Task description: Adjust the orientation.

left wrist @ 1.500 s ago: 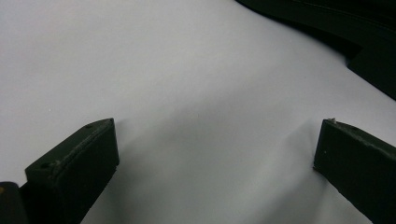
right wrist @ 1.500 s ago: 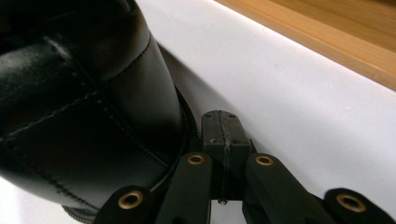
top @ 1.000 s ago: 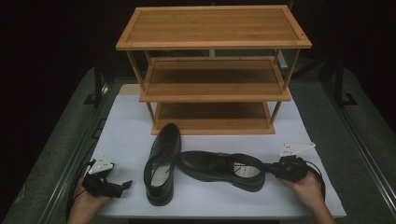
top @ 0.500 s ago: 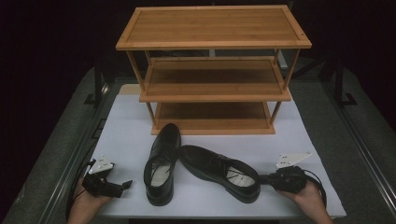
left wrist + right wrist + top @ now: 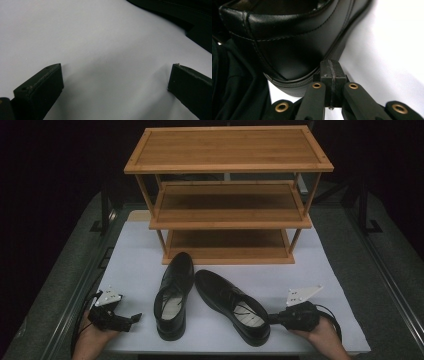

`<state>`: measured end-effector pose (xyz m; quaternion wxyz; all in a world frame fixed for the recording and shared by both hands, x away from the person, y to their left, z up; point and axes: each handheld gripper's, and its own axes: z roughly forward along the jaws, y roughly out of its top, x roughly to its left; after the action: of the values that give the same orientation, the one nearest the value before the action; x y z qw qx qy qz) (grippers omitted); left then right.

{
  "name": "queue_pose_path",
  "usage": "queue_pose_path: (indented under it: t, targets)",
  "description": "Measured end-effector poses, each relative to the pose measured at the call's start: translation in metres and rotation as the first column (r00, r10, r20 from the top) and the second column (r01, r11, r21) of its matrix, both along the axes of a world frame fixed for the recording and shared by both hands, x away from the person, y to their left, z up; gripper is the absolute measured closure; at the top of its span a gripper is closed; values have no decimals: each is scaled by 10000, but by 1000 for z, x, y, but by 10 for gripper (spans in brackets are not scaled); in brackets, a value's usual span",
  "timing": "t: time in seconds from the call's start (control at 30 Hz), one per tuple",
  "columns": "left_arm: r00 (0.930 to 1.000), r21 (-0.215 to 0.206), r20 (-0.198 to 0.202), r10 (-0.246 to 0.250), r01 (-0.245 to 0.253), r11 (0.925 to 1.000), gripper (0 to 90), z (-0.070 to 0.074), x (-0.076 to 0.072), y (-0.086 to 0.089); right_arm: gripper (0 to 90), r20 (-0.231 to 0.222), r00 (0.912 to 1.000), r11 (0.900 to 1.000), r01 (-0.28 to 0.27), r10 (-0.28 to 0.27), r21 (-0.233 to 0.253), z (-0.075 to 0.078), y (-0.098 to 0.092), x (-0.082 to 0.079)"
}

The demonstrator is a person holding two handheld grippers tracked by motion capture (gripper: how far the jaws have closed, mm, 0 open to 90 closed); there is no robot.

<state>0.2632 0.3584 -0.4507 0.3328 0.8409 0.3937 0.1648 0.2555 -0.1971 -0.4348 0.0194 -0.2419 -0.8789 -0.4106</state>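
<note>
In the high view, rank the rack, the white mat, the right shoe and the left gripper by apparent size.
1. White mat
2. Rack, close to the mat and partly covering it, so this order is unsure
3. Right shoe
4. Left gripper

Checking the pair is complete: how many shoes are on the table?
2. One black shoe lies on the white mat in front of the rack, toe toward it. The other shoe lies angled to its right, heel beside the right hand-held gripper.

black jaws, brass rivets, grey three-cornered plates
</note>
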Motion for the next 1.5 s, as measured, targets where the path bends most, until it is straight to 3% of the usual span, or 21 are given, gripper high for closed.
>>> queue_pose_path:
  t: [0.53,0.83,1.17,1.27,1.33,1.5]
  targets:
    - [10000,8,1,-11,11,10000,0,0,0,0,899,-107,9938,9938,-1108,1110,111,0,36,-5]
    - [10000,11,-5,-11,11,10000,0,0,0,0,899,-107,9856,9856,-1688,1689,137,0,57,-8]
    - [10000,12,-6,-12,12,10000,0,0,0,0,898,-31,9799,9798,-1993,1994,165,0,72,-8]
    - [10000,11,-6,-11,11,10000,0,0,0,0,898,171,9858,9859,-1672,1670,115,0,68,-6]
    - [10000,13,-7,-11,11,10000,0,0,0,0,898,274,9927,9931,-1174,1172,76,0,66,-2]
    - [10000,12,-6,-10,10,10000,0,0,0,0,899,517,9979,9985,-359,379,-406,-4,71,4]
